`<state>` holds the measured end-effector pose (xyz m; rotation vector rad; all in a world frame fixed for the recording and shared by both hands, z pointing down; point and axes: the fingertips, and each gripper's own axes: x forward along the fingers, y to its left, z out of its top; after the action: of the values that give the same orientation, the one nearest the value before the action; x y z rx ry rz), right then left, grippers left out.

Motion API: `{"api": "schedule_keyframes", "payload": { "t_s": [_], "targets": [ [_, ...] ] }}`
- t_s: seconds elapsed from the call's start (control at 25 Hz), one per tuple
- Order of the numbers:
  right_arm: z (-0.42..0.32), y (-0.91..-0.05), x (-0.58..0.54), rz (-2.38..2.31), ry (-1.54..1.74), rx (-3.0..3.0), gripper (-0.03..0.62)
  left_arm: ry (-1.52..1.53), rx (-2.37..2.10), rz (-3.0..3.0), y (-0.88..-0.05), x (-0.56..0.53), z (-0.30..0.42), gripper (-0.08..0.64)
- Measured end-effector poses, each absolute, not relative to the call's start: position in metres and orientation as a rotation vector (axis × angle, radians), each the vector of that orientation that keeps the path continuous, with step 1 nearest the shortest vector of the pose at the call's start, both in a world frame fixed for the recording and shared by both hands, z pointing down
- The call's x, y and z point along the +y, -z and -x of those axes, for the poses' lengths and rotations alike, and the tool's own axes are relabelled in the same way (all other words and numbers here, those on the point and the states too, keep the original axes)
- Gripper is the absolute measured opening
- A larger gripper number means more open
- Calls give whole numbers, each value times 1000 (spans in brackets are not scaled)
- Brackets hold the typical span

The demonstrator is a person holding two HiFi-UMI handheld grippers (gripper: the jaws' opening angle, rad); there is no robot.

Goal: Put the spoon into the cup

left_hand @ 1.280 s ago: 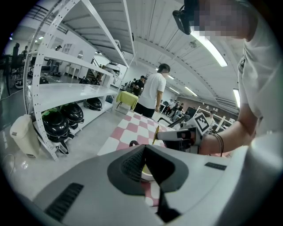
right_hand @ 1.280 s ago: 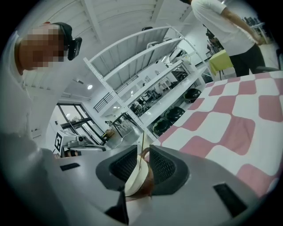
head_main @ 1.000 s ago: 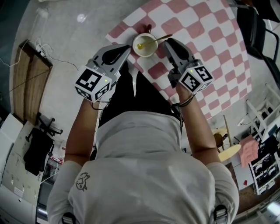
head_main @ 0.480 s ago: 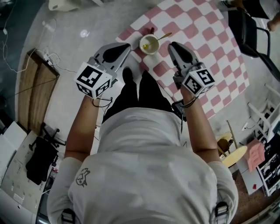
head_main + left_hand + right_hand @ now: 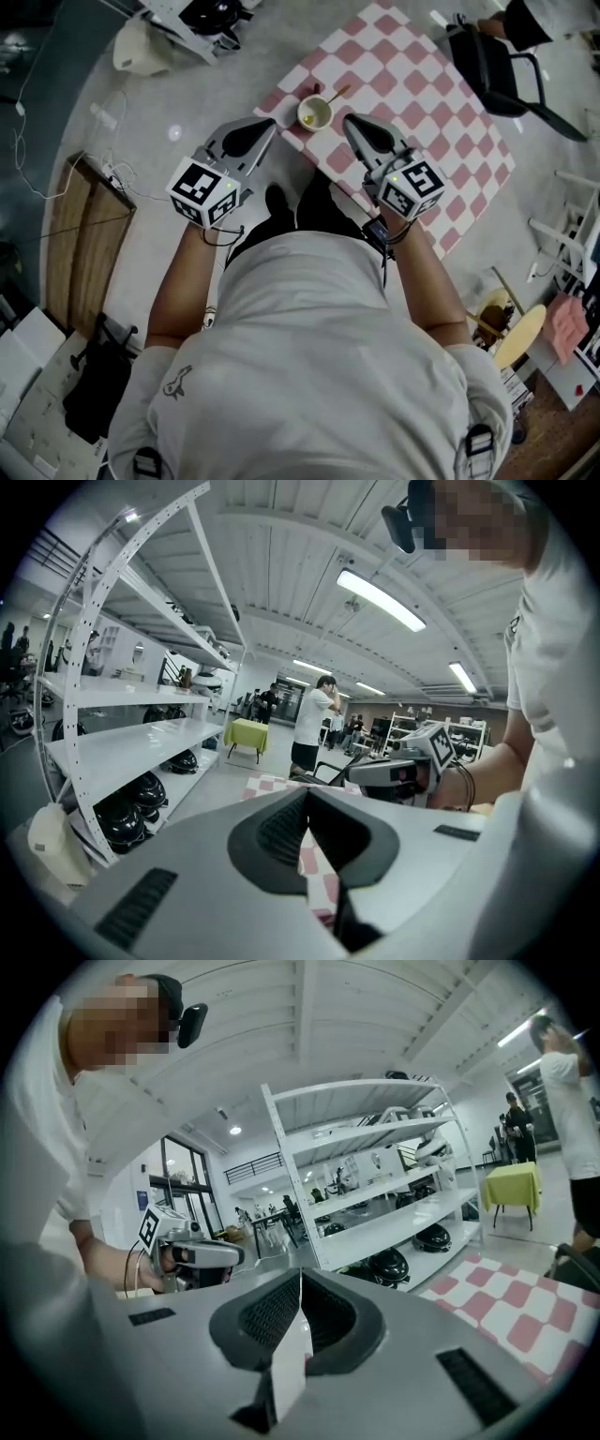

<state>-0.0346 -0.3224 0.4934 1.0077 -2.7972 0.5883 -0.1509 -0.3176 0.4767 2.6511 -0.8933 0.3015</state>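
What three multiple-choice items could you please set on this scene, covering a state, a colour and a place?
1. The left tool and right tool are: A) both open B) both shut, empty C) one open, one shut.
2. The checked cloth is white and: A) blue B) pink C) green.
3. The spoon is: A) in the cup B) flat on the cloth C) in the right tool.

1 B: each gripper view shows its jaws meeting with nothing between.
2 B: the head view shows pink squares.
3 A: its handle sticks out over the cup's rim.
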Motion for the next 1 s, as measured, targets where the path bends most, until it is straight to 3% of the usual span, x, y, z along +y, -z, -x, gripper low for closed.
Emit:
{"api": "schedule_keyframes", "payload": {
  "t_s": [0.56, 1.0],
  "targets": [
    [56, -404, -254, -1102, -355, -2883, 35, -226, -922, -2810, -396, -254, 187, 14],
    [63, -374, -229, -1158, -263, -2891, 35, -208, -950, -2853, -379, -229, 212, 14]
  ]
}}
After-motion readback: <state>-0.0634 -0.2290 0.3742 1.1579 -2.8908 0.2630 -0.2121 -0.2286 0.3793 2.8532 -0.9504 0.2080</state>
